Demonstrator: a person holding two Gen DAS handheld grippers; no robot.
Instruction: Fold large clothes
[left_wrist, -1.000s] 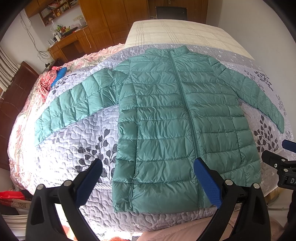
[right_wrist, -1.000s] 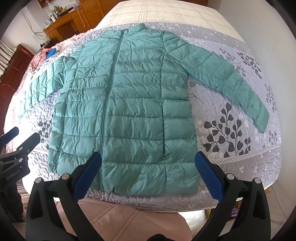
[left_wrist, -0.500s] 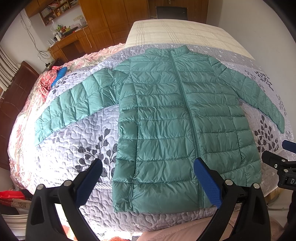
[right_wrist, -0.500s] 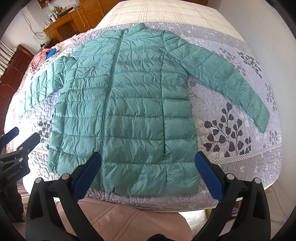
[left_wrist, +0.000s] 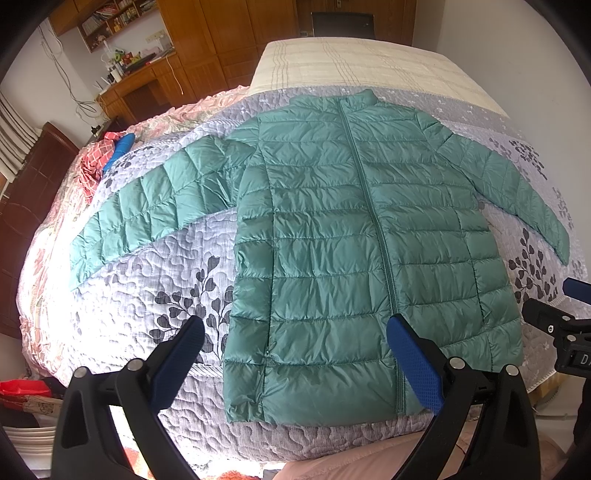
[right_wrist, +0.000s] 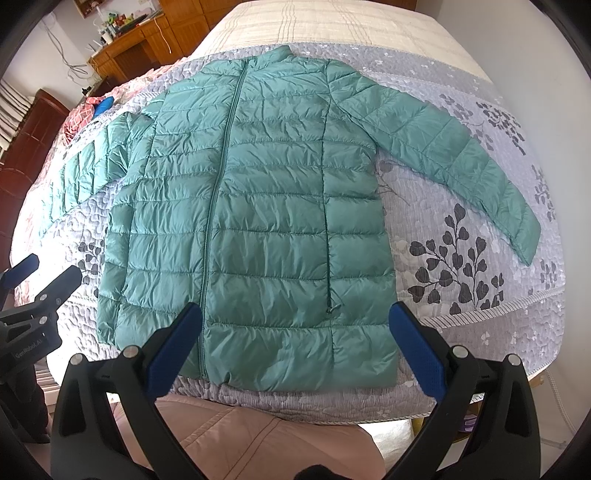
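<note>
While you hold both tools above the near edge of the bed (left_wrist: 369, 66), a green quilted jacket (left_wrist: 351, 240) lies flat and zipped on the grey leaf-patterned quilt (left_wrist: 147, 288), its collar toward the far edge and its hem at the near edge. Both sleeves spread outward toward the bed's side edges. Your left tool (left_wrist: 295, 354) is spread wide, pinching nothing. Your right tool (right_wrist: 295, 332) is spread wide too, empty, above the jacket's hem.
</note>
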